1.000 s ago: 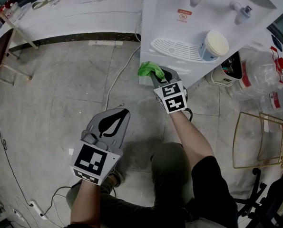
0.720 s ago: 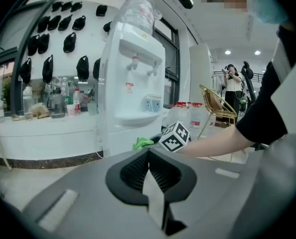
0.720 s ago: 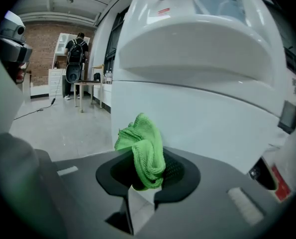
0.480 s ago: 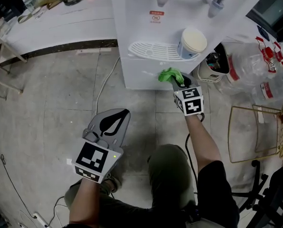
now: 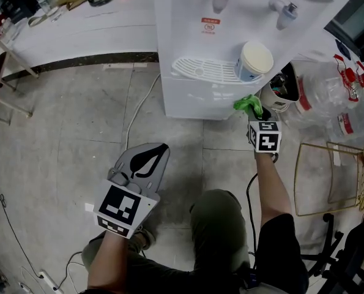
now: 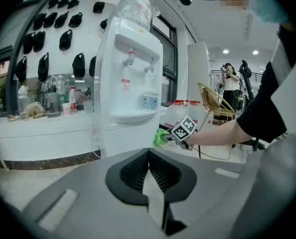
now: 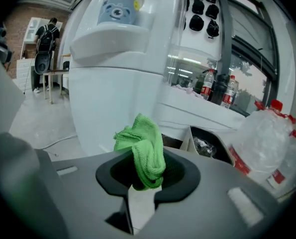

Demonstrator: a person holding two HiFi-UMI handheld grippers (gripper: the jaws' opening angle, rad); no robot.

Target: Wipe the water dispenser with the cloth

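The white water dispenser (image 5: 200, 97) stands on the floor, with a paper cup (image 5: 254, 60) on its drip tray (image 5: 203, 68). My right gripper (image 5: 255, 112) is shut on a bunched green cloth (image 5: 248, 105), held at the lower right corner of the dispenser's front. In the right gripper view the cloth (image 7: 142, 151) sticks up from the jaws, just short of the dispenser's white body (image 7: 108, 98). My left gripper (image 5: 146, 160) hangs low over the floor, shut and holding nothing; its view shows the dispenser (image 6: 130, 88) ahead.
A white counter (image 5: 78, 32) runs behind the dispenser on the left. A small bin (image 5: 278, 90), large water bottles (image 5: 328, 97) and a gold wire chair (image 5: 334, 176) crowd the right. A power cord (image 5: 139, 112) trails across the tiled floor.
My right gripper has carried the green cloth rightwards along the dispenser's lower front, from the left corner to the right corner. The left gripper has stayed put.
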